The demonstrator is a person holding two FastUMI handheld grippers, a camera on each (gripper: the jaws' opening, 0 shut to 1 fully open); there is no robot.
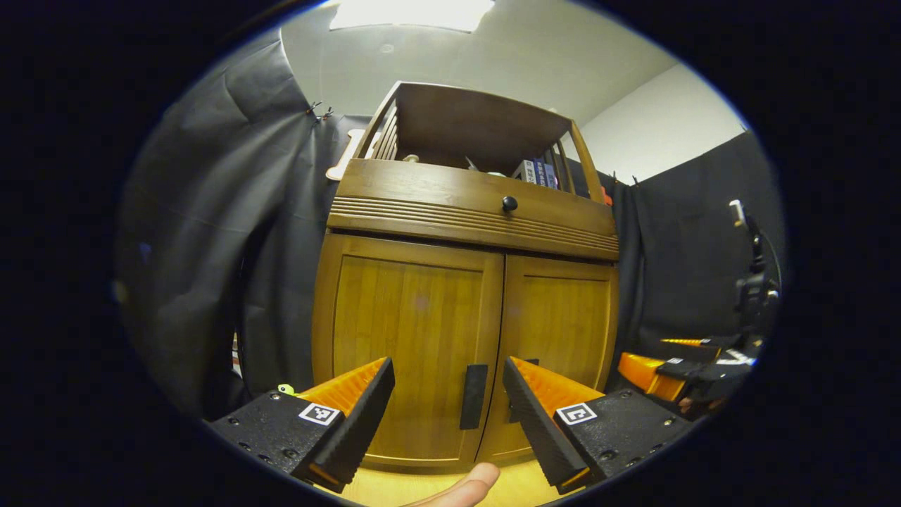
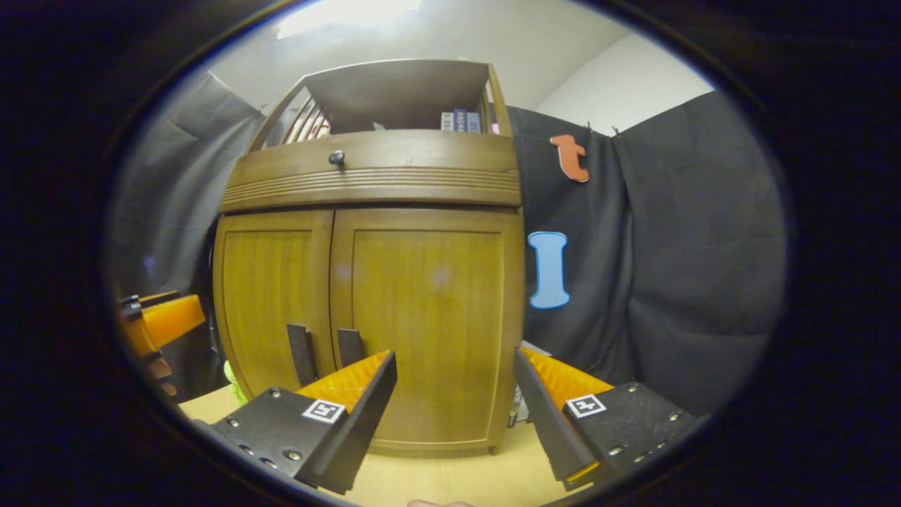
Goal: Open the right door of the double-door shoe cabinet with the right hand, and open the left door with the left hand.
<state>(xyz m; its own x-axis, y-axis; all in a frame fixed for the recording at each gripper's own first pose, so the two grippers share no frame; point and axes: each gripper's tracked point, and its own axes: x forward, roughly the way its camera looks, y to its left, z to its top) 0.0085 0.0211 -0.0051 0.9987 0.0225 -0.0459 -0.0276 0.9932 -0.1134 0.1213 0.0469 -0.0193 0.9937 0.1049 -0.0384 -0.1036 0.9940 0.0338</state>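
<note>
Your left tool (image 1: 448, 401) sat spread apart, hovering short of the shoe cabinet (image 1: 468, 282) with the left door's handle (image 1: 473, 396) framed between its fingers. Right tool (image 2: 454, 394) was spread too, aimed at the right door (image 2: 429, 317). Both doors were shut, cabinet standing on the wooden surface (image 2: 436, 479) against the booth wall.

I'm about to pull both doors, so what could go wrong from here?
1. The two handles sit side by side at the seam, so either open hand-held gripper could catch the wrong one; the right hand-held gripper is aimed at the door panel, not its handle.
2. Both hand-held grippers must meet at the seam; the left hand-held gripper already brackets its handle, so they may collide.
</note>
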